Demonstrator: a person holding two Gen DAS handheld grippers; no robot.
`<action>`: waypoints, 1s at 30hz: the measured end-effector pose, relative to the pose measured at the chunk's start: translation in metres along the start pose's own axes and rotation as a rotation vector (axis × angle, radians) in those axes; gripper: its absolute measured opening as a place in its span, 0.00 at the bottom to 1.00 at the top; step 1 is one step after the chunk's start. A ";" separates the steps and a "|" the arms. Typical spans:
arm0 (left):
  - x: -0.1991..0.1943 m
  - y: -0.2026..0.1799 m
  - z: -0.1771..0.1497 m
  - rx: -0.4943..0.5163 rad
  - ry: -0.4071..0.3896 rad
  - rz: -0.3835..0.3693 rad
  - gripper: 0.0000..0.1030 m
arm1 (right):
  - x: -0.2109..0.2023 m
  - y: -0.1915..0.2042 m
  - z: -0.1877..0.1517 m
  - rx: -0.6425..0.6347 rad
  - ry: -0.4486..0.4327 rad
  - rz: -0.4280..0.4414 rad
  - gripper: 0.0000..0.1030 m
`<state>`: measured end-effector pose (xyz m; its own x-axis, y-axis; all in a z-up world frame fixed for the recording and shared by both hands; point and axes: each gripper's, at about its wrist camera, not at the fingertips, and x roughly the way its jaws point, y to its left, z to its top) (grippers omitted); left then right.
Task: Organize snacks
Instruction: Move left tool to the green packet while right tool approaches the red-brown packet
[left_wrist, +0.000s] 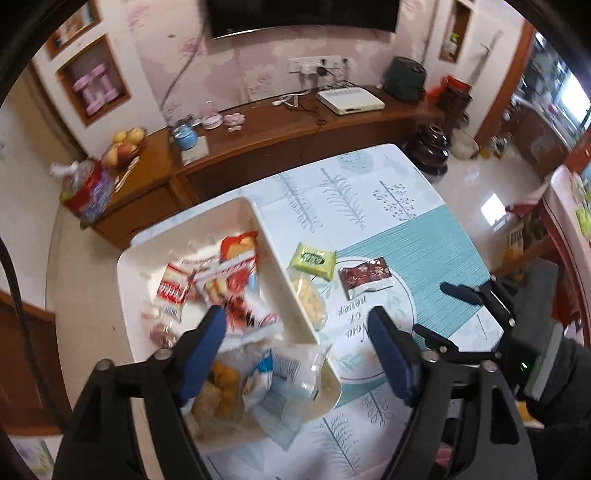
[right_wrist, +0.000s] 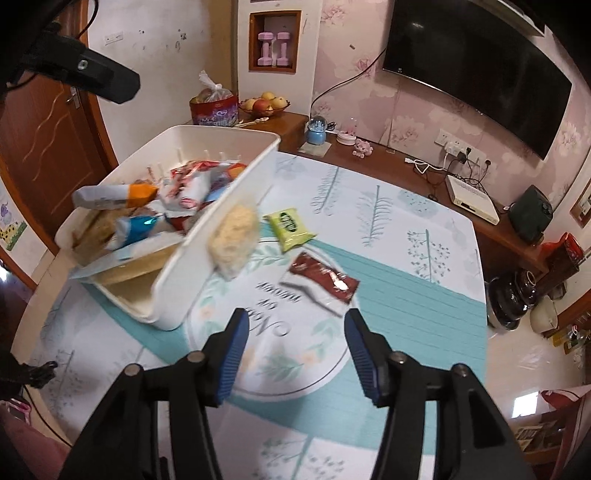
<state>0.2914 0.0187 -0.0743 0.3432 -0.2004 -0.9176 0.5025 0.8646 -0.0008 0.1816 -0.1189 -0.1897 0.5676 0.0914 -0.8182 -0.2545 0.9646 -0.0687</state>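
A white bin (left_wrist: 275, 254) (right_wrist: 173, 269) full of snack packets stands on the left of the patterned table (left_wrist: 413, 229). My left gripper (left_wrist: 297, 319) hangs open over the bin's near corner, above a clear packet with a blue label (left_wrist: 284, 373) that lies in the bin untouched. On the cloth beside the bin lie a clear packet of pale snacks (left_wrist: 308, 301) (right_wrist: 234, 236), a green packet (left_wrist: 314, 258) (right_wrist: 291, 225) and a dark red packet (left_wrist: 365, 280) (right_wrist: 321, 284). My right gripper (right_wrist: 297, 319) (left_wrist: 443, 310) is open and empty, low over the table just short of the red packet.
A wooden sideboard (left_wrist: 280, 129) runs behind the table with a fruit bowl (right_wrist: 264, 103), a blue jar (left_wrist: 184, 136) and a white box (left_wrist: 351, 99). A television (right_wrist: 476, 70) hangs above. Glossy floor (left_wrist: 480, 184) and dark pots lie past the table's right edge.
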 end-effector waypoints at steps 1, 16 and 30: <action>0.004 -0.003 0.008 0.023 0.013 -0.004 0.80 | 0.003 -0.004 0.001 0.000 0.003 -0.001 0.56; 0.112 -0.035 0.090 0.265 0.252 -0.006 0.86 | 0.058 -0.041 0.011 -0.027 -0.003 0.031 0.62; 0.235 -0.063 0.091 0.341 0.534 0.002 0.86 | 0.098 -0.032 0.008 -0.162 -0.086 0.082 0.62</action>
<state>0.4128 -0.1245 -0.2539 -0.0545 0.1343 -0.9894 0.7571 0.6517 0.0467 0.2515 -0.1389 -0.2630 0.6029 0.1952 -0.7736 -0.4209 0.9015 -0.1005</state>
